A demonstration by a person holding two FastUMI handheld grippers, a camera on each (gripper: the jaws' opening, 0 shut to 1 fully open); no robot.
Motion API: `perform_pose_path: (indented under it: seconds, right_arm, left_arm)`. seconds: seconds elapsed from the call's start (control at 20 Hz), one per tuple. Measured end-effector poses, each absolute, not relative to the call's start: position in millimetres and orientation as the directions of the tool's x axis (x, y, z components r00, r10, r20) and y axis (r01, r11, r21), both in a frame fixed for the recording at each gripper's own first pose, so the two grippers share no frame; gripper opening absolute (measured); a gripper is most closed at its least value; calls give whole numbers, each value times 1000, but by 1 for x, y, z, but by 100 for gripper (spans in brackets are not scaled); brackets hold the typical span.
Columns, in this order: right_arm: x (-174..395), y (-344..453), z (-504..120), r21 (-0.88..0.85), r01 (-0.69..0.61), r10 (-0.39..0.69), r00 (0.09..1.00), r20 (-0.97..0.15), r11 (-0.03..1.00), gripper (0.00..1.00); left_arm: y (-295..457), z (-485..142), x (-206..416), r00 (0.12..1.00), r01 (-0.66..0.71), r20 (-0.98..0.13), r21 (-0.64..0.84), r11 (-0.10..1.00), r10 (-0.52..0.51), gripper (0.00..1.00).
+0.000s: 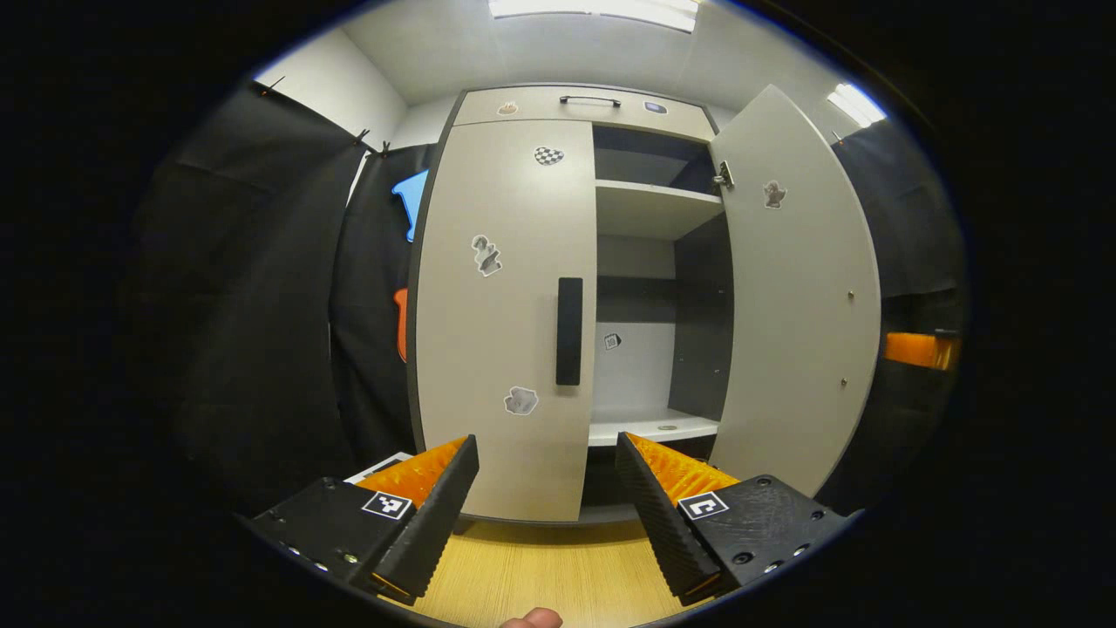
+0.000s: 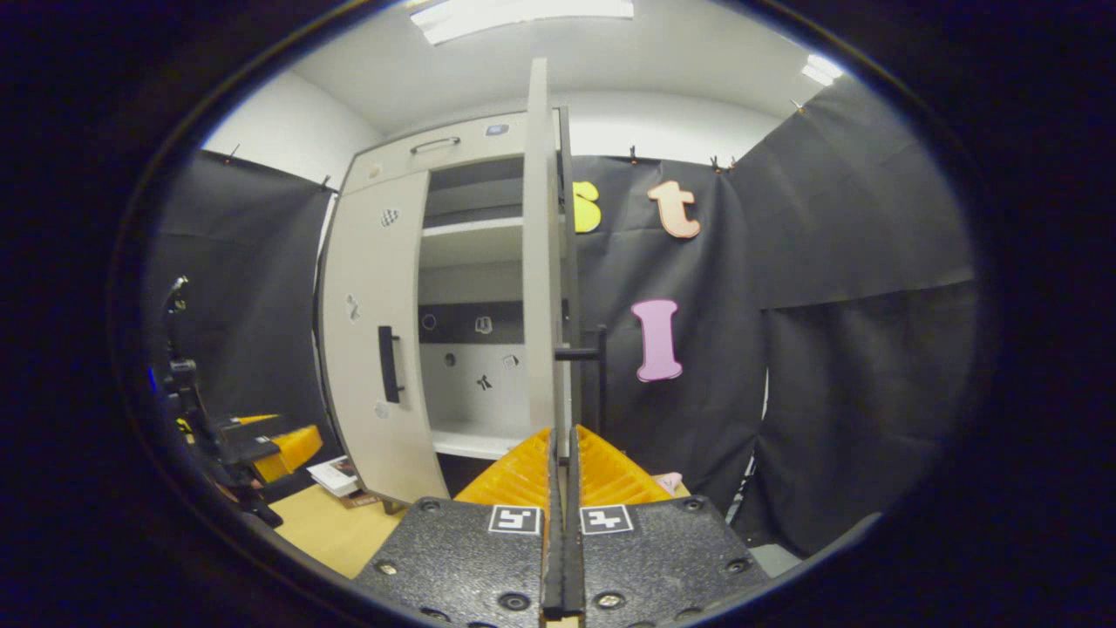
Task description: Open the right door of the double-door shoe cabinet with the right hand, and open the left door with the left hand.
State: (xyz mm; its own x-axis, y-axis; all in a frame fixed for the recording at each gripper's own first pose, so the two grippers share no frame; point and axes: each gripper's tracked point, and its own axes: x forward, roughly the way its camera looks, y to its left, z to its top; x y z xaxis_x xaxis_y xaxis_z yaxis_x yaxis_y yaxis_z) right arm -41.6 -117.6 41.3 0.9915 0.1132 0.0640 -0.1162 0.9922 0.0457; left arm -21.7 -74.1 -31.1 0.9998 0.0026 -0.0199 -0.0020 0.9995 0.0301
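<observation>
Left claw (image 1: pixel 547 488), fingers apart, is facing the closed left door (image 1: pixel 506 314), its upright handle (image 1: pixel 569 331) lying straight ahead; right claw (image 2: pixel 562 488) is pressing together beside the opened right door (image 2: pixel 542 262)

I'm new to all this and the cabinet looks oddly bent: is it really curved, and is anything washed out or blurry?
Left gripper view: the fisheye lens bows the straight left door and right door; the ceiling light is washed out. Right gripper view: the right door's edge near the centre stays straight; the close right gripper looks slightly soft.
</observation>
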Motion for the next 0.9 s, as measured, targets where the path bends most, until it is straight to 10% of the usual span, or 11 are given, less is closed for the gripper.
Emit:
perform_pose_path:
  seconds: [0.45,0.6,0.9]
  right_arm:
    - [2,-53,11,7,-100,100,995,30,995,4]
    - [13,-50,-3,-22,-62,62,998,-4,998,48]
    - [12,-47,0,21,-57,57,998,-3,998,80]
  left_arm:
    - [-47,-20,-26,1000,-12,5,47,999,12,95]
    - [-41,-16,-22,1000,-15,10,51,999,15,95]
    - [-51,14,6,998,36,58,51,998,-39,95]
